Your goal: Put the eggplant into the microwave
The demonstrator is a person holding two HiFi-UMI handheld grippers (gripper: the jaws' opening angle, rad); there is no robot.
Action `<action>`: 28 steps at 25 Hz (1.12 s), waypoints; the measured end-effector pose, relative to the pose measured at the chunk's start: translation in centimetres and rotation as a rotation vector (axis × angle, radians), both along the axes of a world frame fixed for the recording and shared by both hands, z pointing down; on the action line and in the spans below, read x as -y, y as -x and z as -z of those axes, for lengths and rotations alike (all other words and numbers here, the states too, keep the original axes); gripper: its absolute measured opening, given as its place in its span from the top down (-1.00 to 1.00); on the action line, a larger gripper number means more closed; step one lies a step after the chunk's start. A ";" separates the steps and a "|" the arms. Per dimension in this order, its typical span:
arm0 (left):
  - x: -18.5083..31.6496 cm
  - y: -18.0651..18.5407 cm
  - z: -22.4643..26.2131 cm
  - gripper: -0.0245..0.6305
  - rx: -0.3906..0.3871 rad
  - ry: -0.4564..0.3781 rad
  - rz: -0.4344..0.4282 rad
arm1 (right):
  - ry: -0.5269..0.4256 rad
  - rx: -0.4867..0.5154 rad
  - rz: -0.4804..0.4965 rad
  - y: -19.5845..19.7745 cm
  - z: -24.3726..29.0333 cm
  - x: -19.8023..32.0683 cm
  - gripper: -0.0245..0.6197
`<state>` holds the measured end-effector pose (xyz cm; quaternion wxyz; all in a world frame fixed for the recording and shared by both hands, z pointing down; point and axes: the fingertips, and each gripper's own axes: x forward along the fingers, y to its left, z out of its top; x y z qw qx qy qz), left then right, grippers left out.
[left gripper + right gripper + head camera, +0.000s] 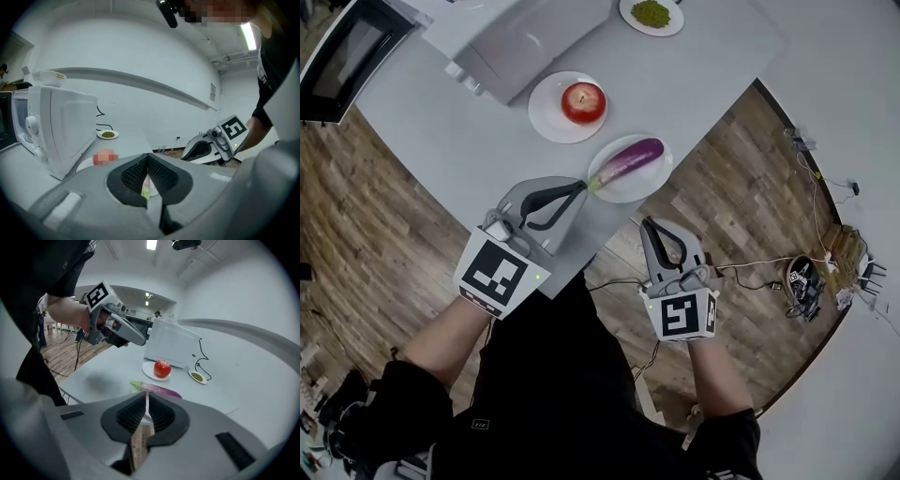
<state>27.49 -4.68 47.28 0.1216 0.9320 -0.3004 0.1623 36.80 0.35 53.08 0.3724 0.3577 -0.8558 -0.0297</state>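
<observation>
A purple eggplant [630, 157] with a green stem lies on a white plate [654, 178] near the table's front edge; the right gripper view shows the eggplant [161, 391] just past the jaws. The white microwave [525, 42] stands at the back left with its dark door [347, 56] swung open. My left gripper [582, 187] is shut and empty, its tips just left of the stem and, in the right gripper view, raised above the table [143, 341]. My right gripper [649, 223] is shut and empty, off the table's front edge, short of the plate.
A red apple [583, 101] sits on a white plate behind the eggplant, near the microwave's front. A small plate of green bits [652, 14] is at the table's far side. The white table [703, 66] ends at a corner by my body; cables lie on the wood floor [806, 272] to the right.
</observation>
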 end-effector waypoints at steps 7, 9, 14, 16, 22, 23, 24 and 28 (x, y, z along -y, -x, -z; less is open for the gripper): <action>0.9 0.9 -1.6 0.90 0.002 0.014 0.041 | -0.037 -0.143 0.073 -0.9 -4.0 0.7 0.78; 0.9 1.0 -2.3 0.90 0.000 0.027 0.052 | -0.062 -0.202 0.096 -1.1 -5.1 0.9 0.75; 0.4 1.0 -4.0 0.90 0.026 0.029 0.032 | -0.098 -0.288 0.140 -1.0 -7.0 1.1 0.72; 0.3 1.0 -4.7 0.90 0.036 0.028 0.025 | -0.118 -0.322 0.158 -0.8 -7.6 1.3 0.72; -0.2 0.9 -5.4 0.90 0.045 0.039 0.018 | -0.173 -0.446 0.216 -0.7 -8.6 1.8 0.67; -0.3 0.9 -5.6 0.90 0.046 0.042 0.019 | -0.176 -0.454 0.220 -0.6 -8.8 1.9 0.67; -0.3 1.0 -5.7 0.90 0.046 0.045 0.020 | -0.178 -0.459 0.223 -0.6 -8.9 2.0 0.67; -0.5 1.3 -5.8 0.90 0.050 0.051 0.026 | -0.178 -0.475 0.234 -0.5 -9.2 2.2 0.65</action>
